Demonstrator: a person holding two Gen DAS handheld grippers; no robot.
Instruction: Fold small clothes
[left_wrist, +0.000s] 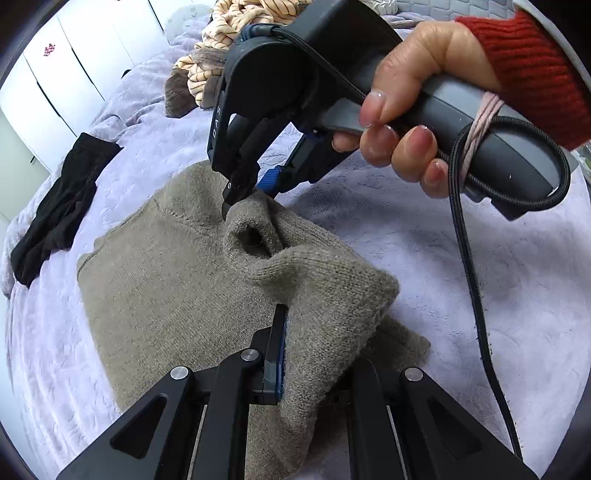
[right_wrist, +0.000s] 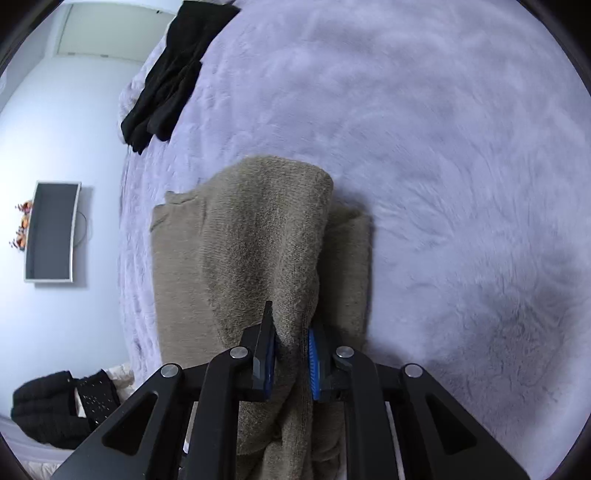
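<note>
Underneath everything lies a bed (right_wrist: 424, 129) covered in a pale lilac plush blanket, its nap brushed in swirls. On it rests a taupe knit garment (left_wrist: 166, 288), partly folded, with one layer lifted off the rest. The left hand-held gripper (left_wrist: 314, 350) is closed on a raised fold at the near edge; only its left finger shows, the other being hidden by the knit. The right hand-held gripper (left_wrist: 251, 194), gripped by a hand (left_wrist: 402, 122) in a red sleeve, pinches a bunched part of the same garment farther back, its jaws nearly together around the cloth. A black garment (right_wrist: 173, 70) lies crumpled near the bed's far edge, well apart. White wardrobe doors (left_wrist: 74, 62) stand beyond, a cream striped heap (left_wrist: 236, 33) sits at the bed's far end, and a grey framed panel (right_wrist: 51, 230) hangs on a pale wall.
</note>
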